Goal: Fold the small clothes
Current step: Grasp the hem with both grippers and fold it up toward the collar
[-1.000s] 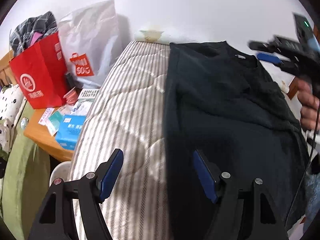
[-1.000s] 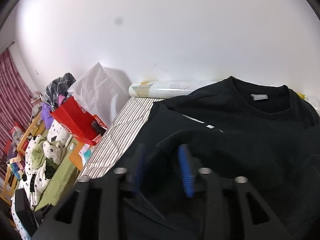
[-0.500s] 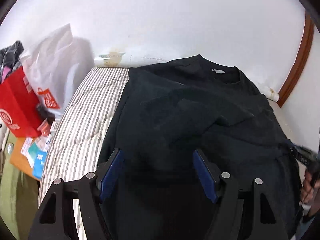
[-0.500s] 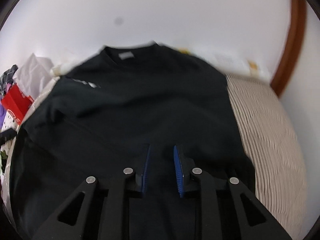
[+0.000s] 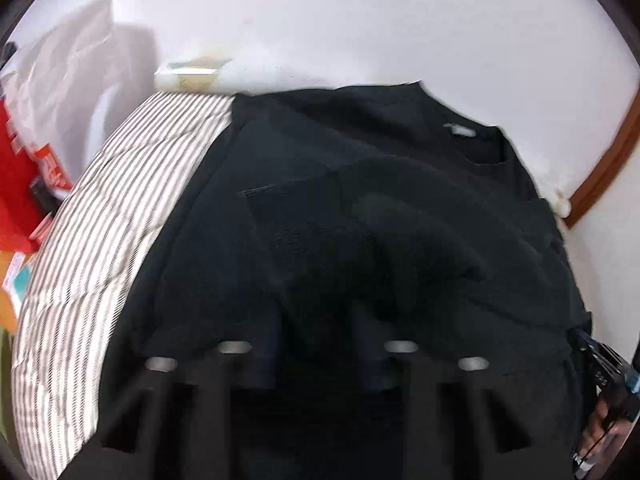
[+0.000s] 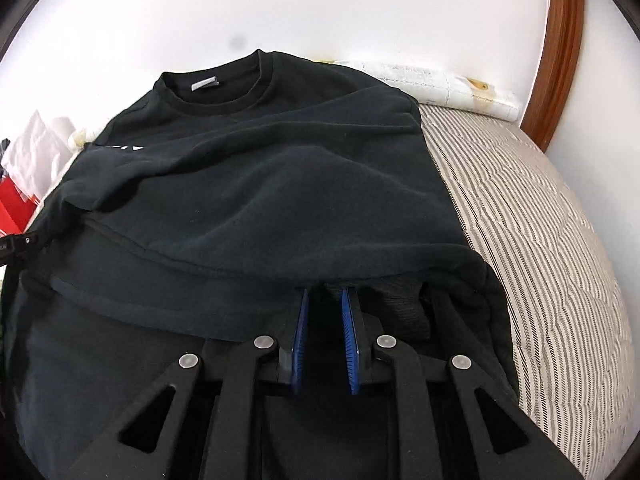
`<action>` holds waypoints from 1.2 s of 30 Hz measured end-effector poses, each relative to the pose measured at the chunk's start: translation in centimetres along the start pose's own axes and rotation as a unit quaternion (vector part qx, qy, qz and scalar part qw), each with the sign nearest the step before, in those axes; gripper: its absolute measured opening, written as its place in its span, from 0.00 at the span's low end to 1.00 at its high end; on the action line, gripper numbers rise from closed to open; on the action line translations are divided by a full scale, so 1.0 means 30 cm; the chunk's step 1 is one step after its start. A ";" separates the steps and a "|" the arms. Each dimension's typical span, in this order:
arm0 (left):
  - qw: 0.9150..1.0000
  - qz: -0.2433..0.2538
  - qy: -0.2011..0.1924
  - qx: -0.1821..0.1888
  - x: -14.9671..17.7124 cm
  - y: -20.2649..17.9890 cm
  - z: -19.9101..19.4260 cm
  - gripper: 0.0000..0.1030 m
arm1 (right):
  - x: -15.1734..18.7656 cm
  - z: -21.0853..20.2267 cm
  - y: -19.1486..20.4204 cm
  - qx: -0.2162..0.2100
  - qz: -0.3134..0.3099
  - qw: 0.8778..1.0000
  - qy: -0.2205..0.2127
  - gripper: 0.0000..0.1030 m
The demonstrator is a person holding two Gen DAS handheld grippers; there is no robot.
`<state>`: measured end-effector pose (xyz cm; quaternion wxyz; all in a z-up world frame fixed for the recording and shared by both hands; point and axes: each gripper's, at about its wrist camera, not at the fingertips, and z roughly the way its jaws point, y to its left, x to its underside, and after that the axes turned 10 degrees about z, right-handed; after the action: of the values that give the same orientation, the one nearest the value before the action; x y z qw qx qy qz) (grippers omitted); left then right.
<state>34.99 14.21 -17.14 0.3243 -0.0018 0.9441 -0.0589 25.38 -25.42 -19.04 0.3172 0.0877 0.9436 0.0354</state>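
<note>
A black sweatshirt [image 5: 360, 216] lies on the striped mattress [image 5: 100, 216], collar toward the wall, both sleeves folded across its body. It also shows in the right wrist view [image 6: 256, 184]. My left gripper [image 5: 318, 348] hovers low over the sweatshirt's near left part; the view is blurred and its jaws stand partly apart with dark cloth around them. My right gripper [image 6: 325, 304] sits at the near right hem, its blue pads [image 6: 352, 340] narrowly apart with the tips tucked under a raised fold of cloth. The right gripper shows at the left wrist view's right edge [image 5: 600, 372].
Red bag [image 5: 16, 184] and white plastic bag [image 5: 68, 80] stand left of the bed. A rolled white sheet [image 6: 436, 80] lies along the wall at the head. A brown wooden frame [image 6: 560, 52] rises at the right. Bare striped mattress [image 6: 532, 240] lies right of the sweatshirt.
Both grippers have swung from the sleeves down to the sweatshirt's near hem. The left jaws have narrowed. The right gripper has slid under the hem edge.
</note>
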 end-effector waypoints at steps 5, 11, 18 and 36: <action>0.999 0.008 -0.044 -0.014 -0.027 -0.006 -0.128 0.09 | -0.003 0.013 0.003 0.005 -0.003 1.000 0.000 0.17; 0.999 0.007 -0.051 -0.016 -0.005 0.069 -0.223 0.09 | -0.006 0.010 -0.001 0.004 0.002 1.000 0.007 0.16; 1.000 0.012 0.008 -0.019 0.066 0.095 -0.108 0.11 | -0.005 -0.051 -0.006 -0.004 -0.003 1.000 0.016 0.16; 0.998 0.024 0.005 -0.055 0.157 0.046 -0.224 0.24 | -0.042 -0.124 -0.082 0.000 0.036 0.999 -0.041 0.27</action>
<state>27.19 16.14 -14.92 0.3207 0.0031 0.9472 0.0004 23.77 -28.12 -15.65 0.3540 0.1233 0.9260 0.0435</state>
